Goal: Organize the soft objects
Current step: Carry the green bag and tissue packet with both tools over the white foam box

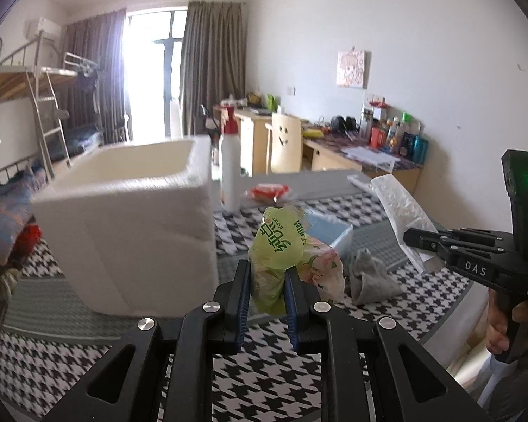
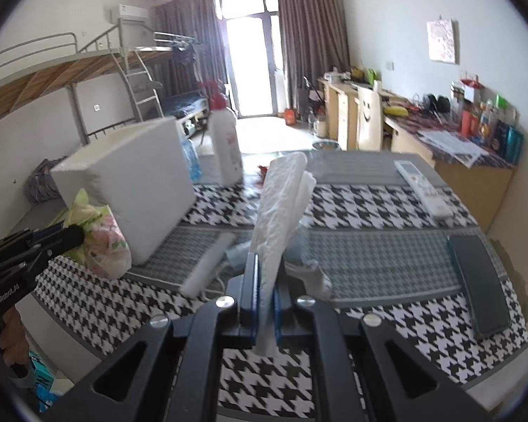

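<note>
Dorm rm, houndstooth cloth (image 2: 387, 197); our left gripper (image 1: 266, 281) clamps green bag (image 1: 278, 246), right gripper (image 2: 265, 281) clamps white tissue sheet (image 2: 281, 204); thin grips may slip short of foam box (image 1: 130, 218).

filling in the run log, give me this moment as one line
left tongs: shut on green plastic bag | right tongs: shut on white tissue pack | both lifted near foam box | grey sock on table
</note>
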{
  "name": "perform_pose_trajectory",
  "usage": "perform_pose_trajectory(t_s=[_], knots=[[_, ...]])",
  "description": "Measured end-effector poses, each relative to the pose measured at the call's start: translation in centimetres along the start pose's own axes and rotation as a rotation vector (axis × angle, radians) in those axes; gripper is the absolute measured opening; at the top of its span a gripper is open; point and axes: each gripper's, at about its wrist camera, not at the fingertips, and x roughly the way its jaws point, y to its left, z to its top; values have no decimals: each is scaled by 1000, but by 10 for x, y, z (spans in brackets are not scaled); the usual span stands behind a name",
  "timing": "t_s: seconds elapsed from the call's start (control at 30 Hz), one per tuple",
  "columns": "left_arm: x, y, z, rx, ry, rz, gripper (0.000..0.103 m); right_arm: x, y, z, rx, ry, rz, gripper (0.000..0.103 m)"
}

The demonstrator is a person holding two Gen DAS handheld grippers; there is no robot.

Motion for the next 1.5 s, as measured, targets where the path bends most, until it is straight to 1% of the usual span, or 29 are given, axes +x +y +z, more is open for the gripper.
perform_pose_trajectory(t_s=[0.27,0.57,0.8,1.0,1.5], knots=[[-14,13,17,-4,-65,63,20,-3,11,15,-29,-40,30,9],[-23,35,37,-31,-116,131,20,-4,29,34,-59,-75,52,9],[-29,50,46,-47,-153,179,20,0,47,48,-85,-93,90,9],[-34,63,49,-60,-164,212,20,5,66,60,-123,-108,119,9],[-50,101,44,-116,-170,302,20,28,113,81,-183,-93,182,9]])
